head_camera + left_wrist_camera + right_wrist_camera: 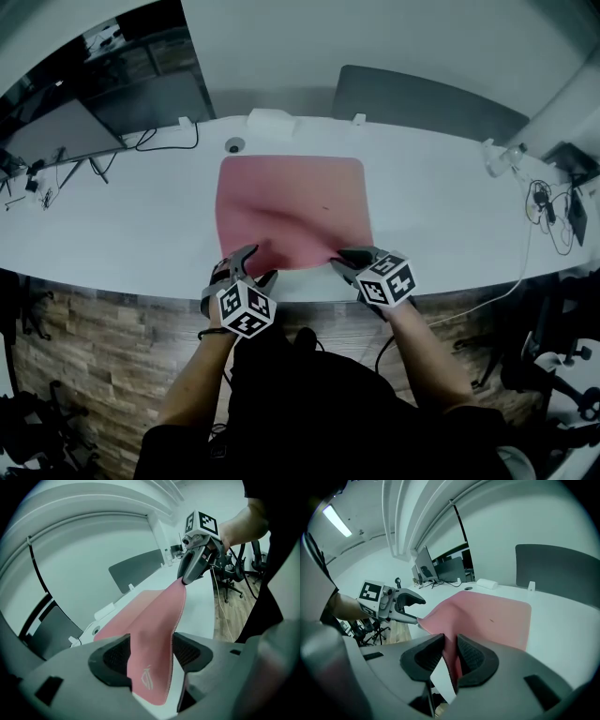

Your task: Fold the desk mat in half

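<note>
- At the far left a dark monitor (pixel 61 131) stands at the back of the white tabletop (pixel 450 216), well apart from the work
- The left gripper (pixel 255 265) is at the near-left corner of the pink desk mat (pixel 291 202). Its jaws are spread wide and the corner lies in the gap between them. As far as the left gripper view shows, the corner leans on one jaw and is not squeezed from both sides
- The far half of the desk mat lies flat in the middle of the tabletop. The near edge is raised off the surface, with a soft ridge across the sheet, because both near corners are lifted
- The right gripper (pixel 342 261) has the near-right corner. Its jaws are almost together and pinch the thin sheet edge-on, a firm hold for carrying that side over
- Taking one near corner in each gripper probably serves to keep the near edge straight on its way to the far edge
- The fold looks barely begun, and the looser left corner seems the likelier one to slip
</note>
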The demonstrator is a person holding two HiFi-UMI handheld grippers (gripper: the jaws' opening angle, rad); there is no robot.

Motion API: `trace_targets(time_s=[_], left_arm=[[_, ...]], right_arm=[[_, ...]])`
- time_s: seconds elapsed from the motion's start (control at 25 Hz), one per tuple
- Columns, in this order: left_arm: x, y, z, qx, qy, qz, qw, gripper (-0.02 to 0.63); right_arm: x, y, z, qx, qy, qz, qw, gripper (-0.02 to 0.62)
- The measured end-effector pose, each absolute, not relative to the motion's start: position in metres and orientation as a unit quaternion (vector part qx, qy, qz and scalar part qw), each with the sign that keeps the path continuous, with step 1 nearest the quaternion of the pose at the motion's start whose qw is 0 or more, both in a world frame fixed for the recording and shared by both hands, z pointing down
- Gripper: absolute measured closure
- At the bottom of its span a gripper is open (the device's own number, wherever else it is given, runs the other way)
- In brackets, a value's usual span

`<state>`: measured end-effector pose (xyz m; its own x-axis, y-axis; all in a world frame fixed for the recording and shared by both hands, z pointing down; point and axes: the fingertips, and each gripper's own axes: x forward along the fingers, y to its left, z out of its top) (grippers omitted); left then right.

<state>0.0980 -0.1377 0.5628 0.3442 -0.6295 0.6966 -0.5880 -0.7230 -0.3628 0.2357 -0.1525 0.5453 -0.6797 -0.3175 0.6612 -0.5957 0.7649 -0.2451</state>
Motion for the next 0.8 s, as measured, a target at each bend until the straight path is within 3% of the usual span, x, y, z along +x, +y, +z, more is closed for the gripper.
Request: trace_targets(time_s=[0.08,0.28,0.36,0.48,0.68,0.8], left_arm=[[0.099,-0.136,0.558,-0.820,0.364,-0.440,0.033,0.360],[0.106,-0.130,0.549,-0.828,0.344,-0.441,0.045,0.579],[0.105,-0.131,0.549,-0.826,0.339,-0.448,0.042,0.580],[0.105,-0.130,0.558,-0.826,0.321,-0.462,0.025,0.580],[0.104,-0.133,0.546,-0.833,0.319,-0.452,0.014,0.583],[0.105,-0.132,0.535,-0.837,0.321,-0.443,0.014,0.583]], right_arm=[[0.235,-0.151,0.542,0.257,-0.890,0.226,0.300,0.499],[0.233,-0.147,0.527,0.254,-0.900,0.225,0.274,0.499],[0.234,-0.147,0.519,0.264,-0.903,0.214,0.263,0.594],[0.237,-0.147,0.514,0.284,-0.905,0.152,0.279,0.592],[0.230,-0.132,0.518,0.244,-0.914,0.102,0.309,0.409],[0.227,-0.122,0.530,0.225,-0.909,0.070,0.344,0.394]])
